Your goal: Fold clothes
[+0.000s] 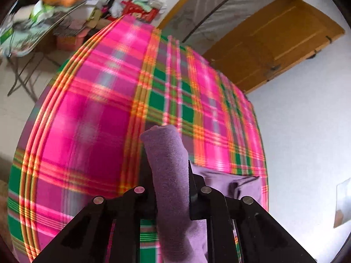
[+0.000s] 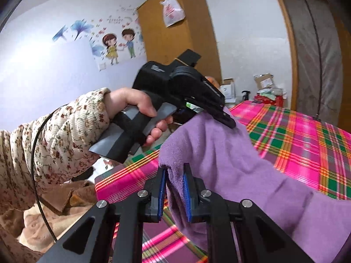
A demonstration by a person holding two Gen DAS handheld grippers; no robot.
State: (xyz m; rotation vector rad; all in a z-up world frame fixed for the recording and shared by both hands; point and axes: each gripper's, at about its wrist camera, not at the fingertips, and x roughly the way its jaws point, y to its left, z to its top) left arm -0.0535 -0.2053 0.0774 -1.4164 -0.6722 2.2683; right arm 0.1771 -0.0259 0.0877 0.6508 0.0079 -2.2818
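The right gripper (image 2: 174,195) has its blue-padded fingers (image 2: 187,194) drawn in on a fold of purple cloth (image 2: 230,164). Ahead of it, the left gripper (image 2: 227,120) is raised and pinches the same cloth at its top edge — jaws apparently clamped. A hand (image 2: 136,106) in a floral sleeve (image 2: 54,142) wraps its handle — fingers curled on the trigger.

the right tool (image 2: 174,188) is clamped on an edge of the purple garment (image 2: 221,153), its blue pads (image 2: 186,195) pressing the fabric from both sides. beyond it, the left tool (image 2: 228,120), held by a hand (image 2: 136,103) in a floral sleeve (image 2: 54,135), grips the garment's far edge. the cloth hangs lifted above the plaid bed cover (image 2: 296,140), draping right of the right tool.
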